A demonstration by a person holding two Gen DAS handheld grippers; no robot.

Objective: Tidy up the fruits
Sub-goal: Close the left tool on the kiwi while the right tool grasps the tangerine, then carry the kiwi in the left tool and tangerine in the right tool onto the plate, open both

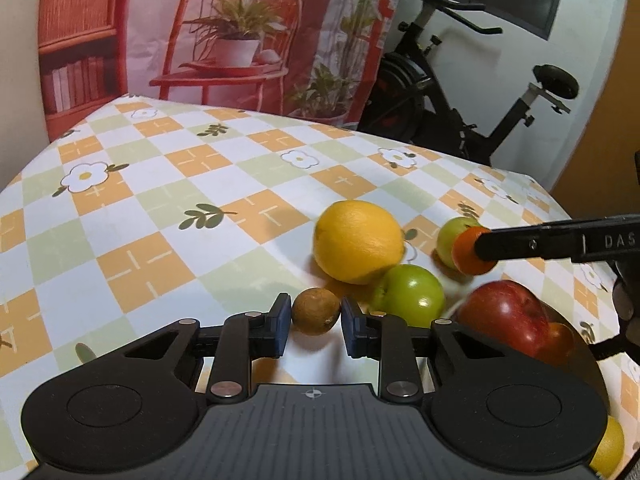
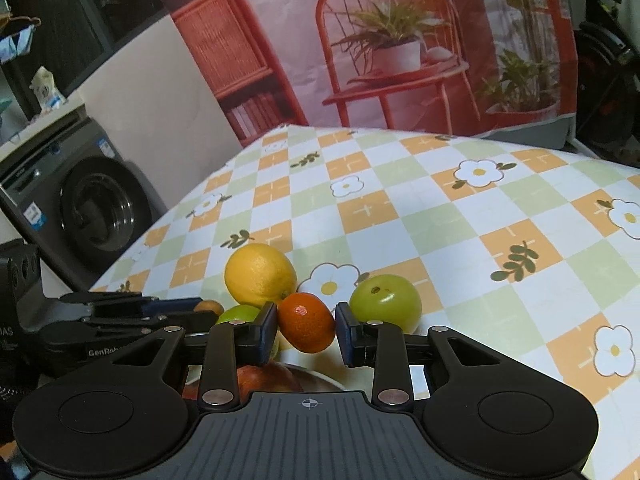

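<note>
On the checked worktop (image 1: 160, 200), the left tongs (image 1: 316, 316) clasp a small brown fruit (image 1: 316, 311) beside the lemon (image 1: 357, 241), while the right tongs (image 2: 306, 324) grip a small orange (image 2: 307, 322)

Matte black left gripper (image 1: 316, 322), blue rubber finger pads (image 1: 283, 312), silver round pivot screws, ribbed grey base plate, white crosshair mark, matching black right gripper (image 2: 307, 330)

Left gripper (image 1: 316, 316) and right gripper (image 2: 306, 324), jaws partly parted.
</note>
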